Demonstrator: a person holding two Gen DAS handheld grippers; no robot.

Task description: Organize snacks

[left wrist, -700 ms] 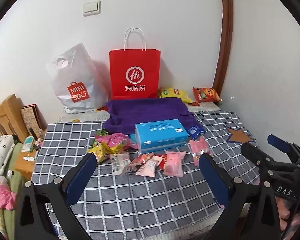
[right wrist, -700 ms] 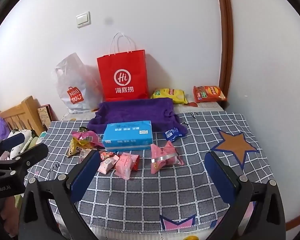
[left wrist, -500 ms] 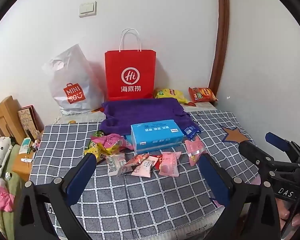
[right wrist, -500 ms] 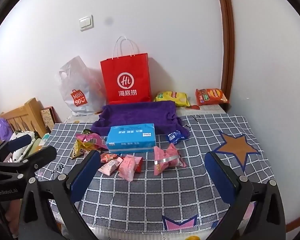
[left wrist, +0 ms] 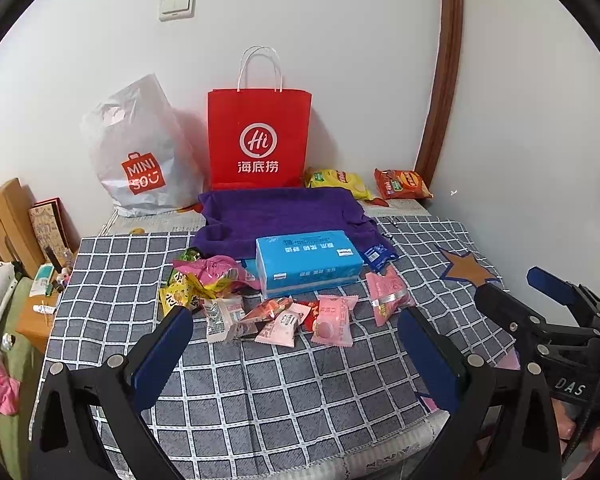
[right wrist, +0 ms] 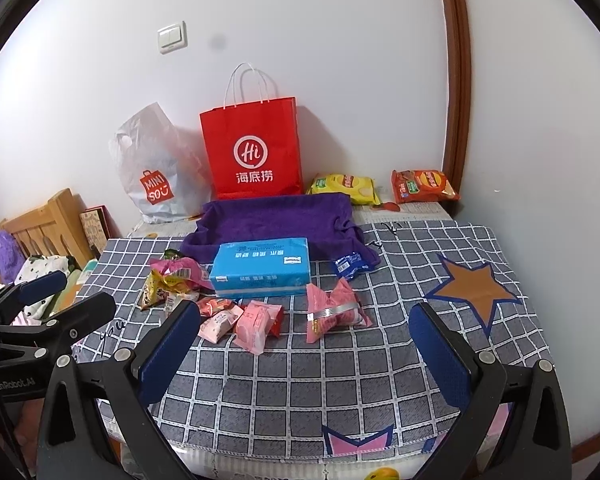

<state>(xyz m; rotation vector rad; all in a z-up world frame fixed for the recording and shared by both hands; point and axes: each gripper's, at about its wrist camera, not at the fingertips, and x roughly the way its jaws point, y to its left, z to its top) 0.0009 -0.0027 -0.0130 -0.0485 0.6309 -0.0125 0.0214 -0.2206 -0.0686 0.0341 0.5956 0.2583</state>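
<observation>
Checked cloth (left wrist: 260, 380) is covering the surface beneath both claws. Left gripper (left wrist: 296, 354) and right gripper (right wrist: 304, 354) are hanging fully open, gripping nothing. Snack packets (left wrist: 284, 316) are lying scattered just ahead of their fingertips, in front of a blue tissue box (left wrist: 308, 262).

Glossy crinkled plastic snack wrappers (left wrist: 332, 318), a fuzzy purple cloth (left wrist: 284, 216), a matt red paper bag (left wrist: 259, 136), woven checked tablecloth (left wrist: 292, 392)

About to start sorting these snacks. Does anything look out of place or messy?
Yes. Small packets lie scattered and overlapping in front of the blue tissue box, which isn't a snack. Two chip bags sit apart by the wall.
</observation>
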